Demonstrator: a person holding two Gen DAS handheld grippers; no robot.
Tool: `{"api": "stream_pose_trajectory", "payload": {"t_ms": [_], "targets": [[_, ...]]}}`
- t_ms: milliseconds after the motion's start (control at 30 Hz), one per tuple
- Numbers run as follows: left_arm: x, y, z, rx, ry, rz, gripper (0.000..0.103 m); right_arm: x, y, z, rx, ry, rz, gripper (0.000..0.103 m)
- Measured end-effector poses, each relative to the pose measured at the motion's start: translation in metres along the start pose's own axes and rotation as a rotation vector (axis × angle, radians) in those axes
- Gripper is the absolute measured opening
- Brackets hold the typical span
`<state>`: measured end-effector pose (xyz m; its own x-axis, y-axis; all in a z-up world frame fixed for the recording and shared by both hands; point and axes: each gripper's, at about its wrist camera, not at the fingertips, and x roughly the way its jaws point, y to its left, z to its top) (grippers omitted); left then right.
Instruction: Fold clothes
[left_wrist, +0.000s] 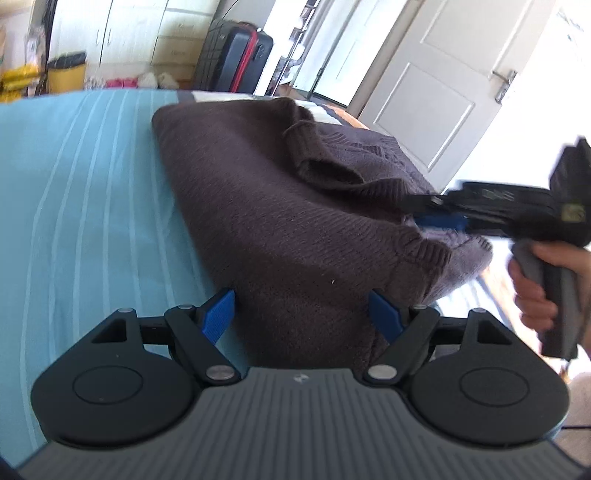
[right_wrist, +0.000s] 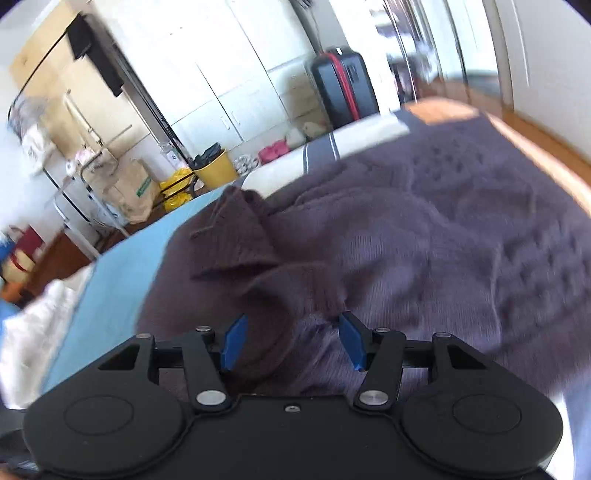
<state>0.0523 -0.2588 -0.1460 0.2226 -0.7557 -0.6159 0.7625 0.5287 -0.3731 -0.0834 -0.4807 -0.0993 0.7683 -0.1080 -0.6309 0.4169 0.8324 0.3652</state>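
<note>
A dark brown knit sweater (left_wrist: 280, 206) lies partly folded on a light blue striped bed sheet (left_wrist: 81, 206). My left gripper (left_wrist: 301, 314) is open, with its blue pads either side of the sweater's near edge. My right gripper (right_wrist: 291, 341) is open too, with its pads astride a bunched fold of the sweater (right_wrist: 424, 240). In the left wrist view the right gripper (left_wrist: 439, 218) comes in from the right over the sweater's ribbed hem, held by a hand (left_wrist: 535, 295).
A black and red suitcase (left_wrist: 236, 59) stands beyond the bed by white cupboards. A yellow bin (right_wrist: 216, 168) and bags sit on the floor to the left. A white door (left_wrist: 454, 85) is at the right. A white blanket (right_wrist: 33, 325) lies at the bed's left edge.
</note>
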Motion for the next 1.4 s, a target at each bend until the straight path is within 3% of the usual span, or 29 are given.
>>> {"api": "stream_pose_trajectory", "payload": {"t_ms": [67, 167, 233, 300, 367, 400, 433, 533, 567, 600, 667, 833, 967, 1067, 1133, 1167, 1233, 1267, 1367, 1400], "targets": [[0.002, -0.002, -0.001, 0.018, 0.004, 0.014, 0.079, 0.007, 0.002, 0.002, -0.071, -0.019, 0.006, 0.009], [0.006, 0.004, -0.001, -0.003, 0.046, 0.033, 0.083, -0.017, -0.009, 0.013, 0.017, -0.098, 0.048, 0.005], [0.015, 0.011, 0.000, -0.026, 0.128, 0.092, 0.087, -0.028, -0.028, 0.020, 0.137, -0.103, 0.046, 0.003], [0.017, 0.020, 0.000, -0.073, 0.128, 0.064, 0.091, -0.024, -0.052, 0.018, 0.274, -0.021, -0.018, 0.003], [0.017, 0.023, 0.003, -0.089, 0.140, 0.056, 0.091, -0.014, -0.058, 0.010, 0.220, 0.028, -0.223, 0.003], [0.017, 0.023, 0.004, -0.093, 0.145, 0.056, 0.091, -0.009, -0.056, 0.008, 0.159, 0.052, -0.321, 0.004], [0.016, 0.022, 0.005, -0.096, 0.142, 0.060, 0.091, -0.008, -0.054, 0.006, 0.134, 0.047, -0.366, 0.004], [0.007, 0.018, 0.006, -0.066, 0.094, 0.059, 0.089, -0.018, -0.048, 0.014, 0.188, -0.011, -0.205, 0.012], [0.004, 0.016, 0.006, -0.056, 0.075, 0.057, 0.088, -0.022, -0.045, 0.017, 0.205, -0.028, -0.143, 0.023], [-0.001, 0.015, 0.007, -0.049, 0.046, 0.049, 0.088, -0.026, -0.042, 0.020, 0.222, -0.044, -0.081, 0.047], [-0.008, 0.013, 0.009, -0.046, -0.008, 0.024, 0.087, -0.031, -0.034, 0.022, 0.229, -0.058, -0.018, 0.064], [-0.001, 0.014, 0.011, -0.041, -0.038, 0.001, 0.087, -0.030, -0.029, 0.004, 0.247, 0.048, -0.023, 0.064], [0.021, 0.016, 0.009, -0.032, 0.066, 0.097, 0.088, -0.036, -0.017, -0.009, 0.235, 0.124, 0.062, 0.064], [0.020, 0.021, 0.008, -0.077, 0.069, 0.033, 0.087, -0.034, -0.003, -0.012, 0.181, 0.161, 0.113, 0.070], [0.019, 0.020, 0.009, -0.080, 0.071, -0.015, 0.087, -0.021, 0.005, -0.017, 0.130, 0.193, 0.030, 0.070], [0.019, 0.018, 0.008, -0.078, 0.073, -0.034, 0.087, -0.015, 0.004, -0.020, 0.132, 0.190, -0.009, 0.069], [0.019, 0.015, 0.007, -0.061, 0.067, -0.026, 0.087, -0.006, 0.003, -0.026, 0.135, 0.183, -0.082, 0.031], [0.019, 0.013, 0.006, -0.046, 0.058, -0.007, 0.087, -0.011, 0.005, -0.023, 0.117, 0.164, -0.064, 0.018], [0.009, 0.011, 0.011, -0.010, -0.005, 0.004, 0.087, -0.029, 0.012, -0.016, 0.058, 0.107, -0.011, 0.017], [0.007, 0.014, 0.012, -0.022, -0.015, -0.010, 0.087, -0.036, 0.018, -0.015, 0.012, 0.093, -0.035, 0.017]]}}
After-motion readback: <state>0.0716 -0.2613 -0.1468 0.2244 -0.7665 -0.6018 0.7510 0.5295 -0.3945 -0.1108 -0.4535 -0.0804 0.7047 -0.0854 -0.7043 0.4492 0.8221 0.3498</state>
